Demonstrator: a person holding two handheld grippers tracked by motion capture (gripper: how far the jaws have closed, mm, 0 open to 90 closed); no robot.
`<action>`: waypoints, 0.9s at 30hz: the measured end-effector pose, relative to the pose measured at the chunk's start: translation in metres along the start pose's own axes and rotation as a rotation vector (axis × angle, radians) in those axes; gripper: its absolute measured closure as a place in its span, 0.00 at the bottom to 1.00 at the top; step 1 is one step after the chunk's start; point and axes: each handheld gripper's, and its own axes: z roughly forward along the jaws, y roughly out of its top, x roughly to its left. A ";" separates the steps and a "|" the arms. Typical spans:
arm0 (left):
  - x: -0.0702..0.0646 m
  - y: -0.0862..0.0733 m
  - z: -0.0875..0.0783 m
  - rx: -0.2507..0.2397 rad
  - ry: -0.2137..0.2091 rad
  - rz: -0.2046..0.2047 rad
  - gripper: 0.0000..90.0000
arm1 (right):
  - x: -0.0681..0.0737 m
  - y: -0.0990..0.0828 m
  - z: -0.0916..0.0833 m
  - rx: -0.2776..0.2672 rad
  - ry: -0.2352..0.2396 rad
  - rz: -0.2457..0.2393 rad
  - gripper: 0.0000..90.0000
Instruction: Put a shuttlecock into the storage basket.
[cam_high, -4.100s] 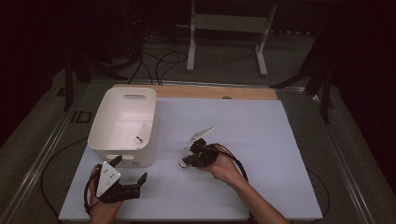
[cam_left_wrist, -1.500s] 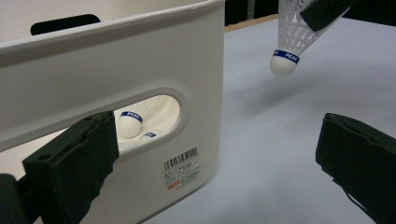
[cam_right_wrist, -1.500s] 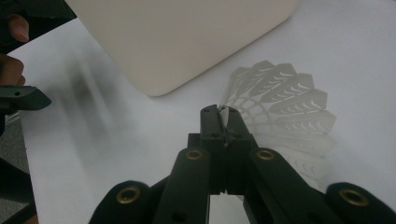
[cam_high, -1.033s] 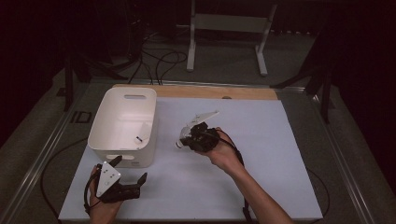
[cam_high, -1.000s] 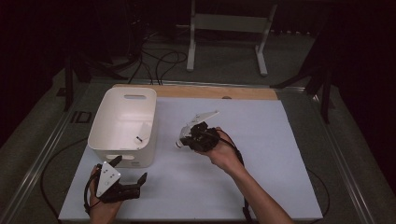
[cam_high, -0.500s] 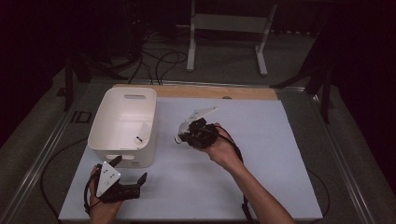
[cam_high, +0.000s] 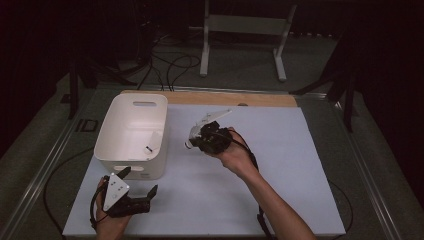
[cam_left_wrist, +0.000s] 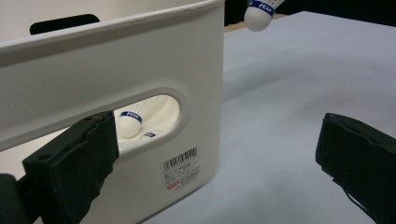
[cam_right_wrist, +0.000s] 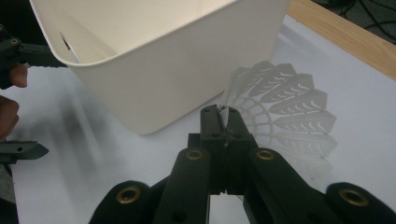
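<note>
The right tool (cam_high: 196, 136) pinches the rim of a white feathered shuttlecock (cam_right_wrist: 280, 109) between tightly closed jaws, holding it above the white-covered desk (cam_high: 300, 165) just beside the white plastic bin (cam_high: 131, 131). The left tool (cam_high: 136, 187) rests near the bin's front wall with its jaws spread wide and nothing between them. More shuttlecocks (cam_left_wrist: 128, 123) show through the bin's handle slot.

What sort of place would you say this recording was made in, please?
Probably a lab or studio set up for recording, not a home: a table with a plain white top in a dark room, loose cables on the floor behind it, and a bare metal stand at the back.
</note>
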 end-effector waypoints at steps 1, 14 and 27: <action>0.000 0.000 0.000 0.000 0.000 0.000 0.00 | 0.000 0.001 0.000 -0.003 0.003 0.001 1.00; 0.000 0.000 -0.001 0.001 0.003 0.003 0.00 | 0.000 0.009 0.000 -0.017 -0.005 -0.005 1.00; 0.001 0.000 -0.001 0.001 0.003 0.002 0.00 | -0.001 0.017 -0.001 -0.027 -0.009 -0.006 1.00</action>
